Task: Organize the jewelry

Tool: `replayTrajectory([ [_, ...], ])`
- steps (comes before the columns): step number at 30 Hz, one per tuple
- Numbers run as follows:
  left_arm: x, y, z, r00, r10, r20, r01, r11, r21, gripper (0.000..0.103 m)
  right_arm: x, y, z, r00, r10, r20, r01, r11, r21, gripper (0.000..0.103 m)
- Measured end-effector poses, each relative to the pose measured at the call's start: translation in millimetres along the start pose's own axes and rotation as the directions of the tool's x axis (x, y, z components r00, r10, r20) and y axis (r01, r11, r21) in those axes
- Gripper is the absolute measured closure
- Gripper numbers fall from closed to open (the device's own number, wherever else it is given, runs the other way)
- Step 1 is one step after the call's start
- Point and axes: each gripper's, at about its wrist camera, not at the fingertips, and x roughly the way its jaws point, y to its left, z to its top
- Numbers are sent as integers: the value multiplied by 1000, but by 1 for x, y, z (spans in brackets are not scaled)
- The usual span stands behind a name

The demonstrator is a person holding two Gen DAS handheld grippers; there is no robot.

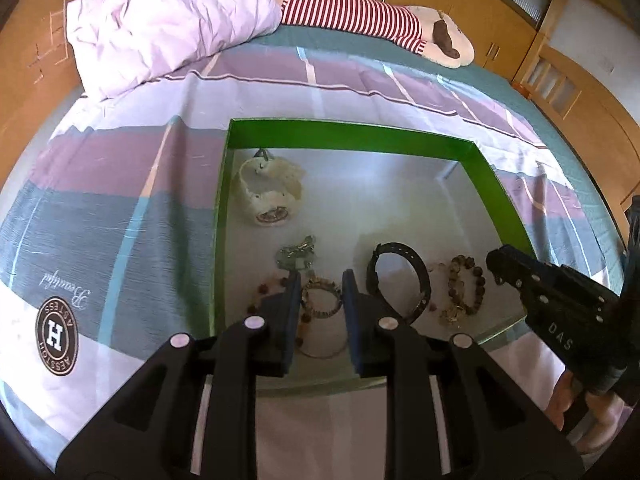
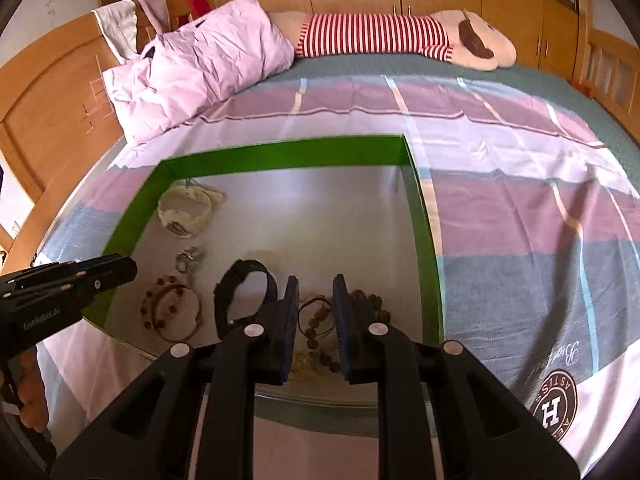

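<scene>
Jewelry lies loose on the pale floor of a shallow green-walled box (image 1: 348, 136) that rests on a striped bedsheet (image 1: 120, 168). The walls keep the pieces from rolling off onto the soft bedding.

Contents, as seen from the left wrist view:
- A cream watch (image 1: 266, 192) sits near the far left corner, well apart from the rest.
- A silver trinket (image 1: 298, 254) lies in front of it.
- A thin bangle (image 1: 322, 320) and a red-bead bracelet (image 2: 170, 304) overlap near the front left.
- A black strap (image 1: 400, 276) curls on its edge at front centre.
- A brown bead bracelet (image 1: 466, 284) lies at front right, beside a small gold-coloured tangle whose shape cannot be made out.

Most pieces crowd the near edge; the far right part of the floor is bare, so there is room to spread them.

The left gripper (image 1: 320, 312) hangs over the bangle with its jaws parted and nothing between them. The right gripper (image 2: 316, 320) is likewise released and empty, its jaws straddling the brown beads from above. Whether either fingertip touches a bead cannot be told.

Judgement: each gripper is lined up over one bracelet so that both can be picked without crossing paths. The beads are likely to slip or drag neighbouring pieces, since several strands overlap.

A pillow (image 2: 200, 64) and a striped plush toy (image 2: 400, 36) lie at the far end of the bed, clear of the work.
</scene>
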Motion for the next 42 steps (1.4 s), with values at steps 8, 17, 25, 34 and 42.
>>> replayTrajectory([
  [8,-3,-3,-7,999,-43,-16,43,999,-21,48,-20,12,-2,999,-8,45,10,999,-35,48],
  [17,-36,-21,-21,985,132,108,-140,988,68,15,-36,21,-10,991,-79,107,88,993,-81,10],
  [25,-36,-17,-19,986,136,91,-141,989,47,7,-35,13,-9,991,-97,97,100,995,-28,2],
  [34,-35,-22,-22,988,132,82,-138,988,69,5,-36,11,-10,987,-120,103,123,992,-28,2],
  [42,-35,-22,-22,987,137,81,-143,987,69,5,-35,12,-11,987,-127,99,132,991,-38,2],
])
